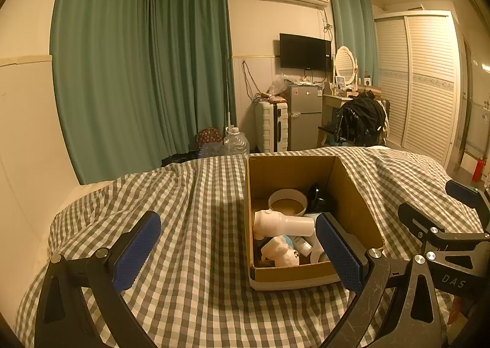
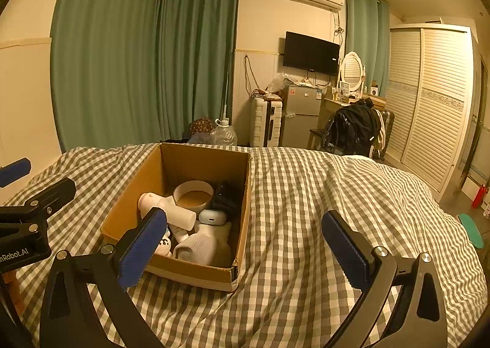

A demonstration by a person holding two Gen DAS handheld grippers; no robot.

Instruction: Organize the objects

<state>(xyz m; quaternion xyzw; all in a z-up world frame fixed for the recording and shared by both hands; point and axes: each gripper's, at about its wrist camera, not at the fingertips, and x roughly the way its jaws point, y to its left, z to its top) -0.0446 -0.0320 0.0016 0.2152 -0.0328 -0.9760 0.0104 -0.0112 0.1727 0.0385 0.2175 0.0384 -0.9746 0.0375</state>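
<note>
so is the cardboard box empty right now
No, the cardboard box holds a white hair dryer, a tape roll and other items.

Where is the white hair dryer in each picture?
Left wrist view: the white hair dryer lies in the cardboard box, right of centre.
Right wrist view: the hair dryer is in the box, left of centre.
Shared landmark: the tape roll just behind it.

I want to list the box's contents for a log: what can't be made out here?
- Box floor: buried under the hair dryer and tape roll, both views.
- Black item: too dark to identify, both views.
- Near-right corner: left wrist view, blocked by the left tongs' pad.
</note>
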